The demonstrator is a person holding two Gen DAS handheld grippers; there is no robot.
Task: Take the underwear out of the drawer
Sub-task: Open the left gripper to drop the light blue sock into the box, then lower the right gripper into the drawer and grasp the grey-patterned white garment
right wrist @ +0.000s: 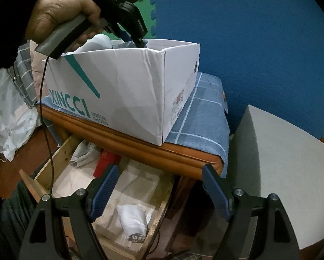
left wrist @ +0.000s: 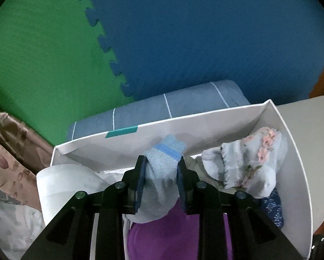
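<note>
My left gripper (left wrist: 162,160) is shut on a light blue piece of underwear (left wrist: 159,173) with a brighter blue band, held just inside the white cardboard box (left wrist: 205,127). A pale floral garment (left wrist: 248,162), a purple one (left wrist: 172,234) and a dark speckled one (left wrist: 272,208) lie in the box. In the right wrist view a hand (right wrist: 60,15) holds the left gripper (right wrist: 136,41) dipped over the box (right wrist: 129,86). My right gripper (right wrist: 161,166) stands open above the pulled-out wooden drawer (right wrist: 60,153), nothing between its fingers. A rolled white garment (right wrist: 132,221) and a grey one (right wrist: 84,153) lie in the drawer.
The box rests on a blue checked cloth (right wrist: 201,117) covering the brown cabinet top. A red item (right wrist: 104,162) sits at the drawer's back. A grey-white block (right wrist: 281,162) stands to the right. A black cable (right wrist: 47,119) hangs over the drawer's left side. Blue and green foam mats (left wrist: 205,32) lie behind.
</note>
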